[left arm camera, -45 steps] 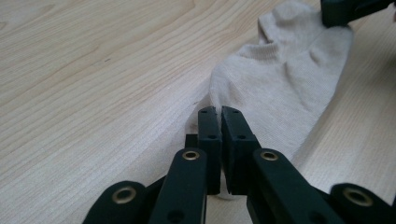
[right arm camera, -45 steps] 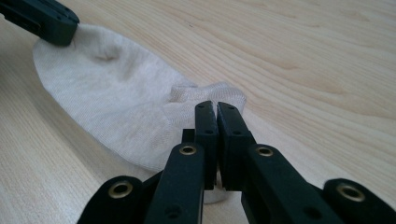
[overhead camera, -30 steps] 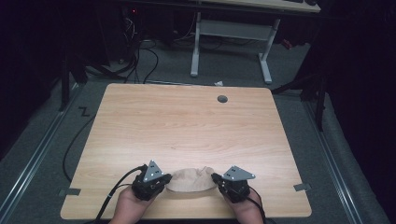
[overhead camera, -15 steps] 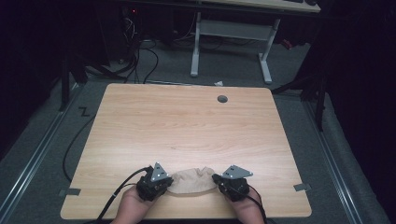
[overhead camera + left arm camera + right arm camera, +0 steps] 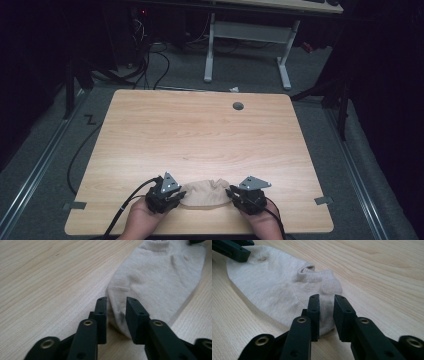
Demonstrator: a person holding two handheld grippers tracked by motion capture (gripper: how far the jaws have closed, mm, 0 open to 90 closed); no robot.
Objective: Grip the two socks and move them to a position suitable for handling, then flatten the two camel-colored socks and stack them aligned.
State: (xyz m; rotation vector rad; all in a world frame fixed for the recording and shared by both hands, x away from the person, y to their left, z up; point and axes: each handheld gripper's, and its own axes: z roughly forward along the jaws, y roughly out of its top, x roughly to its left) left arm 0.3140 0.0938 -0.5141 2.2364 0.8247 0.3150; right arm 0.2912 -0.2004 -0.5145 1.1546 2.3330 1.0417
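Observation:
A beige ankle sock (image 5: 204,194) lies flat near the table's front edge, between my two grippers. My left gripper (image 5: 179,196) is at its toe end; in the left gripper view the sock (image 5: 160,277) has its rounded edge running into the narrow gap of that gripper (image 5: 116,302), whose jaws are not pressed on it. My right gripper (image 5: 231,194) is at the cuff and heel end. In the right gripper view the sock (image 5: 274,285) has its heel edge between the slightly parted jaws of that gripper (image 5: 326,300). The left gripper's jaws (image 5: 234,250) show beyond the toe.
The wooden table (image 5: 200,130) stretches bare ahead, with a round cable hole (image 5: 238,106) near its far edge. Beyond it stand a white desk frame (image 5: 250,45) and cables (image 5: 150,60) on the dark floor.
My left gripper has edged a little to the right, in against the sock's toe end. The sock's top edge looks slightly more bunched. The right gripper has hardly moved.

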